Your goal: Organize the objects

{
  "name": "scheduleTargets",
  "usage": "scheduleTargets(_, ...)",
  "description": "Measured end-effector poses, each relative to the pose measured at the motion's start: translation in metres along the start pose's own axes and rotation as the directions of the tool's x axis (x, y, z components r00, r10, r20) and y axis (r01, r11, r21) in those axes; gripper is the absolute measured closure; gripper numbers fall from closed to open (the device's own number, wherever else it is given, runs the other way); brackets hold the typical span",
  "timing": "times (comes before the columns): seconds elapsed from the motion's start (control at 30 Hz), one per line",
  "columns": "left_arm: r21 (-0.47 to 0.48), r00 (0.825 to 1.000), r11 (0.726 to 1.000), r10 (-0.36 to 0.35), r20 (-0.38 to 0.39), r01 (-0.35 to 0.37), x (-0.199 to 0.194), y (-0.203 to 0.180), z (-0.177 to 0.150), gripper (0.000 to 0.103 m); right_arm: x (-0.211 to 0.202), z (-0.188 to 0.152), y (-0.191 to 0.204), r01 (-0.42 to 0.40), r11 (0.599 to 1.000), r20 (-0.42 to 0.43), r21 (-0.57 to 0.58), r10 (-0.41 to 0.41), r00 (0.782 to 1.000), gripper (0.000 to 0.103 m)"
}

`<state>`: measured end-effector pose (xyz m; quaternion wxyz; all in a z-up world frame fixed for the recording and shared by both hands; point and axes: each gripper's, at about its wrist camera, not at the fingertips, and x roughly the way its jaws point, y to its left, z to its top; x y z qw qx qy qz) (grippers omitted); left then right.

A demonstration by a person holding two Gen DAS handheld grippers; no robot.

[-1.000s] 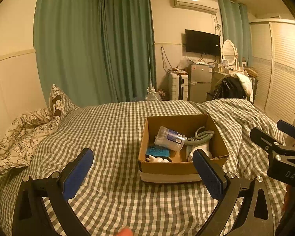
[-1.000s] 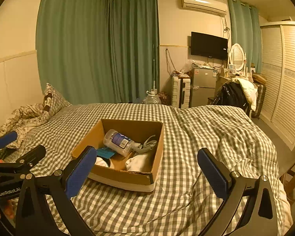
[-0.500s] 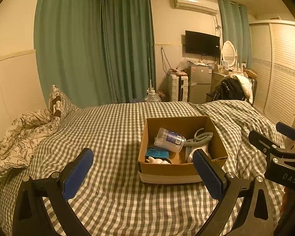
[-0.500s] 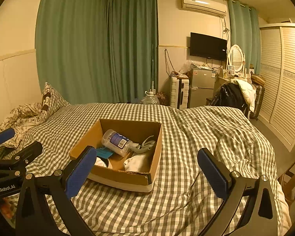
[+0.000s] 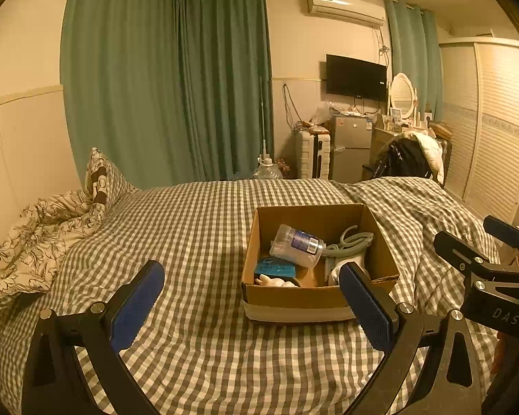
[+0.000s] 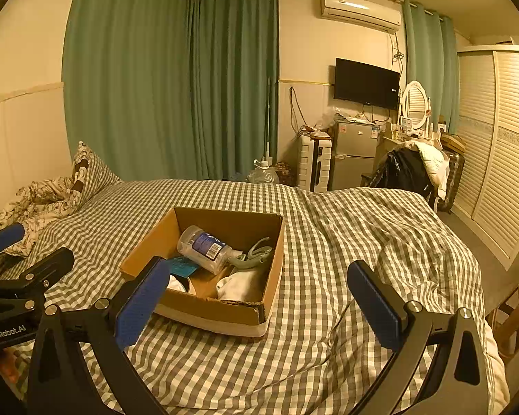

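An open cardboard box (image 5: 294, 299) (image 6: 211, 309) sits on the checked bed. Inside lie a clear plastic bottle with a blue label (image 5: 297, 245) (image 6: 203, 249), a teal packet (image 5: 275, 267), a grey-green cable (image 5: 349, 241) (image 6: 254, 255), a white cloth (image 6: 240, 285) and a small white object (image 5: 275, 280). My left gripper (image 5: 251, 299) is open and empty, held above the bed in front of the box. My right gripper (image 6: 259, 297) is open and empty, held near the box's front right corner. Each gripper shows at the edge of the other's view.
The checked duvet (image 5: 197, 235) covers the bed, bunched up to the right (image 6: 398, 242). A floral pillow and blanket (image 5: 34, 242) lie at the left. Beyond the bed stand a suitcase (image 6: 315, 164), a small fridge (image 6: 354, 154), a chair with clothes (image 6: 411, 169) and a wardrobe (image 6: 501, 159).
Both grippers have drifted slightly back and up from the box, which sits a little lower in both views. Both stay open and empty. The box's contents have not moved.
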<state>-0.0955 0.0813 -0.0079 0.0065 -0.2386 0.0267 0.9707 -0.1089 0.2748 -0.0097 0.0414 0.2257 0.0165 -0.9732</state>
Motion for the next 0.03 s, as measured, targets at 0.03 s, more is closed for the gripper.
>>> scheduleTargets(0.03, 0.001, 1.000, 1.000, 0.002, 0.000, -0.002, -0.0002, 0.0000, -0.0002, 0.000, -0.0001, 0.0000, -0.0001, 0.000, 1.000, 0.000, 0.000, 0.000, 1.000, 0.000)
